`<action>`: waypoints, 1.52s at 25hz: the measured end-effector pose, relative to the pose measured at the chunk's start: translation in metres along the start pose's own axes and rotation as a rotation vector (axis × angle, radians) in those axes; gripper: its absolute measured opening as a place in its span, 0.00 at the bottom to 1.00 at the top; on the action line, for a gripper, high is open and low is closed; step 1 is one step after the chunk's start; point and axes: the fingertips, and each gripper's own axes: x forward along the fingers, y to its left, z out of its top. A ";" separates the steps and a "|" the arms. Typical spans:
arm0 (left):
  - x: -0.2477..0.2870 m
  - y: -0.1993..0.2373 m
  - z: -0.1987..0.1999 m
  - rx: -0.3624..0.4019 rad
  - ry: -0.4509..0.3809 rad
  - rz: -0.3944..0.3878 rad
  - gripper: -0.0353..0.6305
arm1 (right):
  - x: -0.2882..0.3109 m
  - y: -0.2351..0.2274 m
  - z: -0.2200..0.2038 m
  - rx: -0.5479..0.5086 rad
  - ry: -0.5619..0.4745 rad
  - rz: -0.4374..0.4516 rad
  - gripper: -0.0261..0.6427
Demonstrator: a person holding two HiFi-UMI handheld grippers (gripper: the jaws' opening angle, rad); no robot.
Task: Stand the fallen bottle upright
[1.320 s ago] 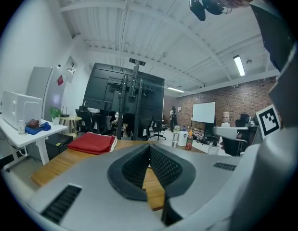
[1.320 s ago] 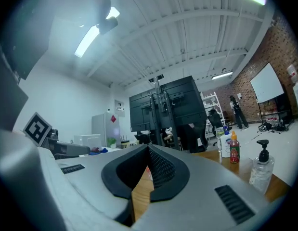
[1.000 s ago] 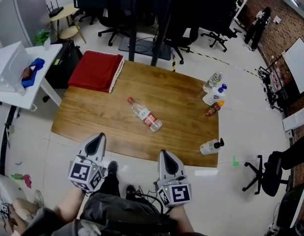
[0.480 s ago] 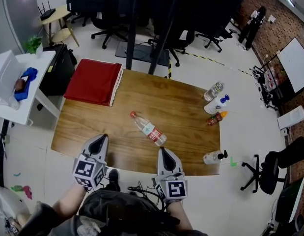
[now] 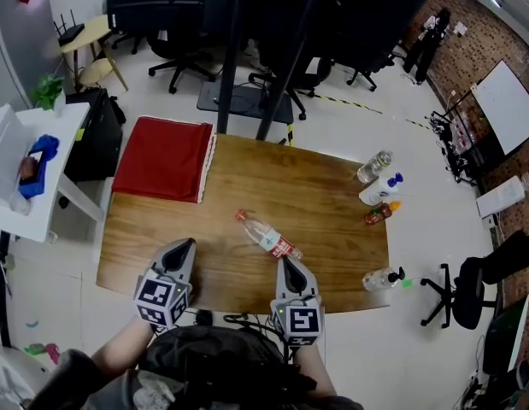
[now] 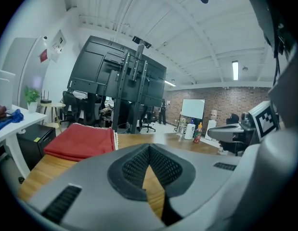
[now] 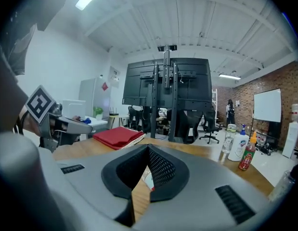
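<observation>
A clear plastic bottle (image 5: 268, 236) with a red cap and a red-and-white label lies on its side near the middle of the wooden table (image 5: 332, 195). My right gripper (image 5: 290, 266) is shut and empty, its tip over the table's near edge, just short of the bottle's bottom end. A sliver of the bottle (image 7: 148, 178) shows through the gap below the right gripper (image 7: 148, 150). My left gripper (image 5: 183, 248) is shut and empty too, over the near edge to the left of the bottle. The left gripper (image 6: 149, 148) points along the bare table top.
A folded red cloth (image 5: 164, 159) covers the table's far left corner. At the right edge stand a clear bottle (image 5: 373, 166), a white pump bottle (image 5: 379, 190) and a small orange-capped bottle (image 5: 377, 213); another pump bottle (image 5: 382, 278) lies at the near right corner. A white side table (image 5: 42, 169) stands left.
Both grippers have moved forward from in front of the table to over its near edge. The right one has closed in on the lying bottle, which has not moved on the table.
</observation>
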 end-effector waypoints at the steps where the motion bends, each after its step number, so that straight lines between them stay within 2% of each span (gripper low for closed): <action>1: 0.003 0.002 -0.001 -0.005 0.004 -0.006 0.10 | 0.003 0.001 0.001 0.005 0.000 -0.001 0.08; 6: 0.017 0.003 -0.009 -0.012 0.030 -0.035 0.10 | 0.012 -0.003 0.000 0.006 0.004 -0.039 0.08; 11: 0.030 0.002 -0.016 -0.024 0.051 -0.024 0.10 | 0.023 -0.018 -0.011 -0.013 0.066 -0.057 0.08; 15: 0.042 -0.006 -0.021 -0.028 0.076 0.016 0.10 | 0.029 -0.026 -0.019 -0.017 0.121 0.010 0.08; 21: 0.059 -0.017 -0.021 -0.015 0.082 0.056 0.10 | 0.043 -0.044 -0.024 0.027 0.130 0.092 0.08; 27: 0.076 -0.022 -0.020 -0.013 0.092 0.082 0.10 | 0.052 -0.055 -0.033 0.023 0.180 0.124 0.09; 30: 0.081 -0.023 -0.020 -0.011 0.099 0.089 0.10 | 0.057 -0.058 -0.039 0.024 0.215 0.141 0.16; 33: 0.085 -0.022 -0.020 -0.005 0.104 0.097 0.10 | 0.063 -0.057 -0.045 0.008 0.250 0.173 0.30; 38: 0.094 -0.016 -0.021 -0.010 0.125 0.109 0.10 | 0.078 -0.055 -0.052 -0.033 0.281 0.206 0.41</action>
